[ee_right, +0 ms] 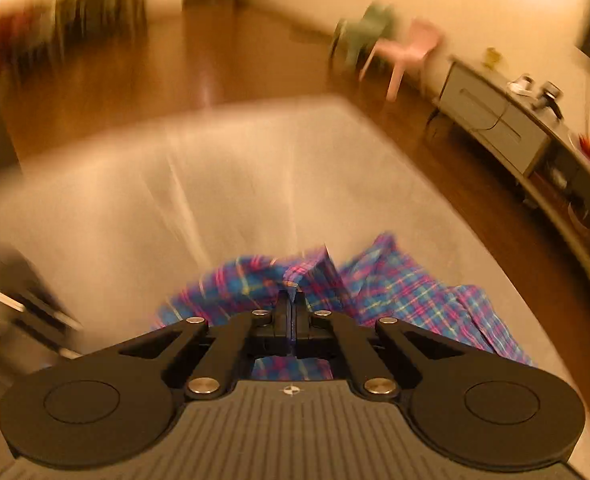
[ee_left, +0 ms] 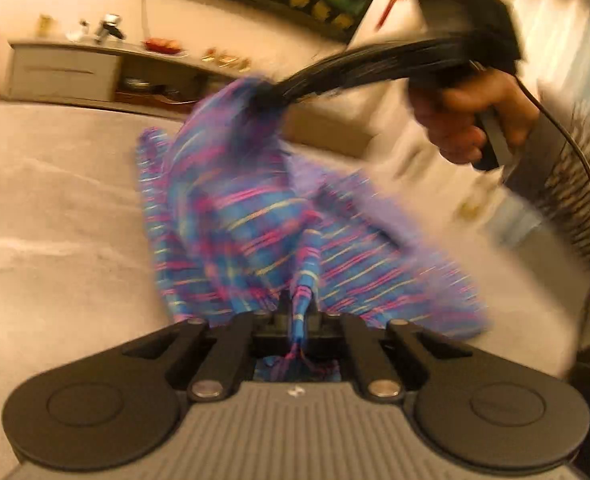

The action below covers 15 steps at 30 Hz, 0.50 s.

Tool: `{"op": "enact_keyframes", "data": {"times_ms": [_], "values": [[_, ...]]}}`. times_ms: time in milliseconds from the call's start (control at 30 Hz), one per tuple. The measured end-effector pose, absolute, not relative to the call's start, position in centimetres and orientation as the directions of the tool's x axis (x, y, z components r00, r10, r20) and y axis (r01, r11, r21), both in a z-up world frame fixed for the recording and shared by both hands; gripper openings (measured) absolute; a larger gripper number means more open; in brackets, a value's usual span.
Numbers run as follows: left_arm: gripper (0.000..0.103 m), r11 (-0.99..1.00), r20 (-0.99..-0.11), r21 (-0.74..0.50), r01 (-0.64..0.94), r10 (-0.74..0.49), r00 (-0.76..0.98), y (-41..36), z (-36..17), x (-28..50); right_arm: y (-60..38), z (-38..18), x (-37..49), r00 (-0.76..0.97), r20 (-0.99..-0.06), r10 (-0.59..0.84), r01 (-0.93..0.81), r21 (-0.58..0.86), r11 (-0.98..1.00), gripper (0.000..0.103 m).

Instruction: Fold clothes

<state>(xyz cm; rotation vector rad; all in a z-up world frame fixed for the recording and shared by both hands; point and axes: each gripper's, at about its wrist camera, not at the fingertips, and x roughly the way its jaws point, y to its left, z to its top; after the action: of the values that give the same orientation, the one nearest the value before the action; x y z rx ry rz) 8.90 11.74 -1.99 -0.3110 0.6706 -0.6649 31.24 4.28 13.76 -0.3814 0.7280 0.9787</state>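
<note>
Both pairs of fingers (ee_left: 298,312) (ee_right: 291,312) clenched on crumpled blue-pink plaid shirt (ee_left: 231,208) over beige bed (ee_left: 55,208)

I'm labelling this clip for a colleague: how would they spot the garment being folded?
Find the wide beige padded surface filling the foreground. On it lies one rumpled garment, pinched by both tools. It is the only patterned thing there: blue plaid crossed with pink and yellow lines.

bed (ee_right: 255,184): bare beyond shirt (ee_right: 415,292) | cabinet (ee_right: 495,128): far right
</note>
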Motion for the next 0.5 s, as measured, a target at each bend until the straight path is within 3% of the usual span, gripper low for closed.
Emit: {"op": "enact_keyframes", "data": {"times_ms": [100, 167, 233, 300, 367, 400, 433, 467, 500], "values": [[0.003, 0.618, -0.388, -0.693, 0.371, -0.753, 0.531, 15.4, -4.2, 10.8, 0.6, 17.8, 31.9, 0.344, -0.650, 0.678, -0.832, 0.124, 0.541, 0.000], [0.003, 0.563, -0.407, -0.805, 0.188, -0.754, 0.516, 17.4, -7.4, 12.9, 0.2, 17.3, 34.5, 0.375, -0.662, 0.649, -0.772, 0.166, 0.614, 0.000], [0.003, 0.527, -0.426, -0.848, 0.061, -0.745, 0.513, 18.5, -9.4, 14.1, 0.6, 14.6, 38.1, 0.415, -0.700, 0.582, -0.657, 0.212, 0.724, 0.000], [0.005, 0.558, -0.456, -0.829, 0.036, -0.711, 0.535, 18.5, -9.0, 14.0, 0.4, 11.2, 40.6, 0.428, -0.760, 0.488, -0.509, 0.244, 0.826, 0.000], [0.021, 0.638, -0.507, -0.769, 0.042, -0.648, 0.567, 18.2, -7.2, 13.4, -1.6, 10.3, 40.2, 0.470, -0.744, 0.474, -0.429, 0.277, 0.860, 0.000], [0.043, 0.695, -0.541, -0.718, 0.045, -0.598, 0.591, 17.9, -6.0, 12.9, -3.0, 10.6, 38.8, 0.495, -0.722, 0.484, -0.428, 0.282, 0.859, 0.003], [0.056, 0.759, -0.571, -0.649, 0.053, -0.532, 0.625, 17.6, -4.5, 12.3, -4.5, 11.0, 36.9, 0.516, -0.703, 0.490, -0.436, 0.277, 0.856, 0.008], [0.056, 0.805, -0.584, -0.590, 0.063, -0.479, 0.655, 17.4, -3.3, 11.8, -6.0, 11.3, 34.9, 0.538, -0.690, 0.485, -0.446, 0.255, 0.858, 0.023], [0.054, 0.853, -0.597, -0.517, 0.071, -0.419, 0.684, 16.8, -2.0, 11.3, -7.4, 11.3, 32.9, 0.552, -0.689, 0.470, -0.454, 0.224, 0.862, 0.047]]}}
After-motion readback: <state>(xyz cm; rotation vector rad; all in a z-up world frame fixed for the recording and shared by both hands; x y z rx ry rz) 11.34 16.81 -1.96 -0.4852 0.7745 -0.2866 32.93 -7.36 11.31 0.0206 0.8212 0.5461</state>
